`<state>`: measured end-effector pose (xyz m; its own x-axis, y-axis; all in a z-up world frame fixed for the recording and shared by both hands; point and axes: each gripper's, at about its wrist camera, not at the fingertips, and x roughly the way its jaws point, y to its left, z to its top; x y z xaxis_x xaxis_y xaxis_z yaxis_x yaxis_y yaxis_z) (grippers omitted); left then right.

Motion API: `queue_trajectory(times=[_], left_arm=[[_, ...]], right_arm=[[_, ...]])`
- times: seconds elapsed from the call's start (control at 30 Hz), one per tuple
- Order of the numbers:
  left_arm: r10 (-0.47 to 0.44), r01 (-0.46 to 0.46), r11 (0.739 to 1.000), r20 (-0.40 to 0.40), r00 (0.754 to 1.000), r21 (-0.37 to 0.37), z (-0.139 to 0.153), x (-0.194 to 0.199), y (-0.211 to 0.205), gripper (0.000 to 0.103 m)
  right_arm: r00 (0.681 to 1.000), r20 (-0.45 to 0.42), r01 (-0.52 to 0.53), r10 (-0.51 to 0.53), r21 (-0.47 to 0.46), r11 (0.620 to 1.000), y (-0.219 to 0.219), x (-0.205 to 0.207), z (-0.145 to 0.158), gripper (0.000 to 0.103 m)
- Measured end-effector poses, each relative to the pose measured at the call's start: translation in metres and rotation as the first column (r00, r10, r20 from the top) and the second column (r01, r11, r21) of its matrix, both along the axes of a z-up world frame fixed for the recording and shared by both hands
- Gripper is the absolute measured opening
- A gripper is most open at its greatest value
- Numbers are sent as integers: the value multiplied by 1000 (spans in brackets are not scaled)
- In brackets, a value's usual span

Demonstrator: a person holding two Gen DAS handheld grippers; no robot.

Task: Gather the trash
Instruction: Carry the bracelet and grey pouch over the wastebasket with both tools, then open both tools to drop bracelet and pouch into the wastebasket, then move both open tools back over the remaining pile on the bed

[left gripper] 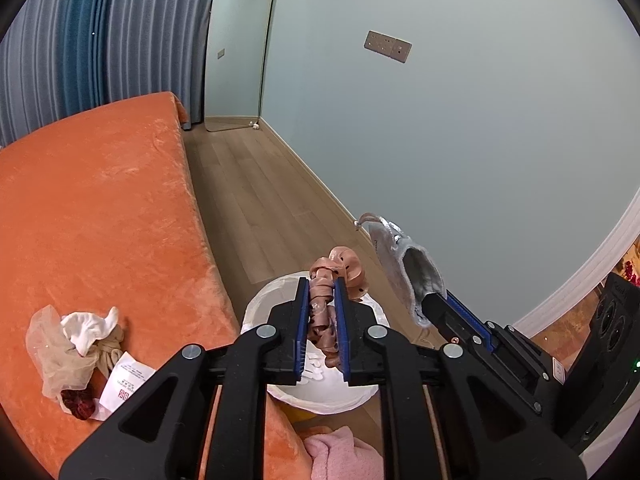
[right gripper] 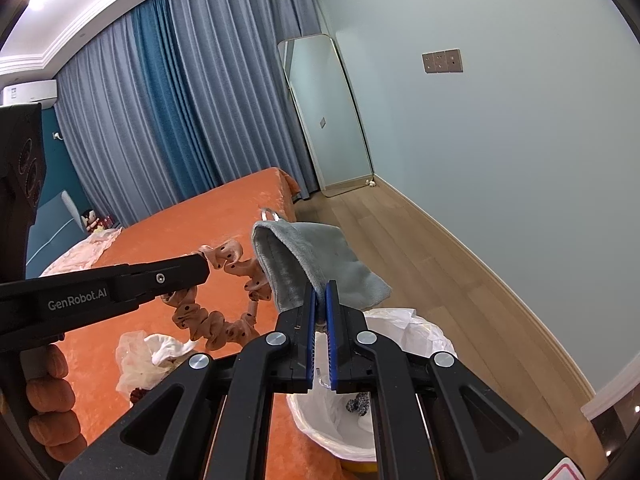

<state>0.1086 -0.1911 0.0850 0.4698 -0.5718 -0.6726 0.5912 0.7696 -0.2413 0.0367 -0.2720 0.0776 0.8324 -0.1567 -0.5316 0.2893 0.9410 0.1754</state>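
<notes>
A pink dotted scrunchie [left gripper: 326, 308] is being gripped between the blue pads of the left gripper [left gripper: 323, 286], its jaws drawn in tight on the bunched fabric; the loose ruffle is sticking out past the fingertips, and the whole thing is being held above the white-lined trash bin [left gripper: 276, 292] that stands on the wooden floor [left gripper: 256, 200] just beside the bed. In the right wrist view the same scrunchie [right gripper: 224, 320] is being seen as a long loop hanging from the left gripper [right gripper: 202, 268], over the edge of the orange bedspread [right gripper: 192, 220].

A grey cloth pouch [right gripper: 316, 264] is being clamped at its lower edge by the right gripper [right gripper: 322, 286], the jaws nearly closed with only the fabric between them; the pouch is being held up with its open mouth turned toward the scrunchie, just beside it, above the bin [right gripper: 400, 320]; a small dark object is lying at the bottom of the bin liner, too small to be told. From the left wrist view the pouch [left gripper: 404, 268] is being shown raised at the tip of the right gripper [left gripper: 430, 300], to the right of the bin.

On the bedspread [left gripper: 100, 200] a heap of leftovers is lying well apart from both grippers: a beige mesh bag [left gripper: 56, 352], a crumpled white tissue [left gripper: 90, 328], something dark red [left gripper: 78, 404] and a paper slip [left gripper: 124, 384]; a pink cloth [left gripper: 340, 456] is being seen at the lower edge. A mirror [right gripper: 328, 116] is leaning against the pale wall beside the blue curtains [right gripper: 180, 100].
</notes>
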Motion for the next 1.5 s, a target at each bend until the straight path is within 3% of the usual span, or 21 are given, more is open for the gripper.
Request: queue_trajectory(times=[0.2,0.3,0.47,0.67,1.2,1.3,1.5], left_arm=[[-11,11,1000,-9,1000,-19,-10,13,-11,16],[17,-17,1000,-7,1000,-11,-15,20,-16,47],[41,-41,999,-13,999,2,-21,26,-16,49],[69,-69,997,-8,998,16,-24,28,-5,49],[166,-166,986,12,986,1,-14,23,63,54],[195,-195,981,1,981,-5,-16,24,80,58],[262,-262,965,-12,965,1,-27,27,119,64]], right_arm=[[1000,-17,9,-9,2,1000,-8,4,-7,8],[999,-26,26,-25,16,1000,-11,6,-12,13],[999,-25,49,-49,39,998,-16,4,-16,30],[998,-31,47,-46,27,999,-6,4,-16,39],[998,-41,-50,49,-12,999,49,15,-4,41],[997,-45,-67,66,-19,998,59,19,-3,46],[990,-76,-117,115,-25,993,87,29,-12,47]])
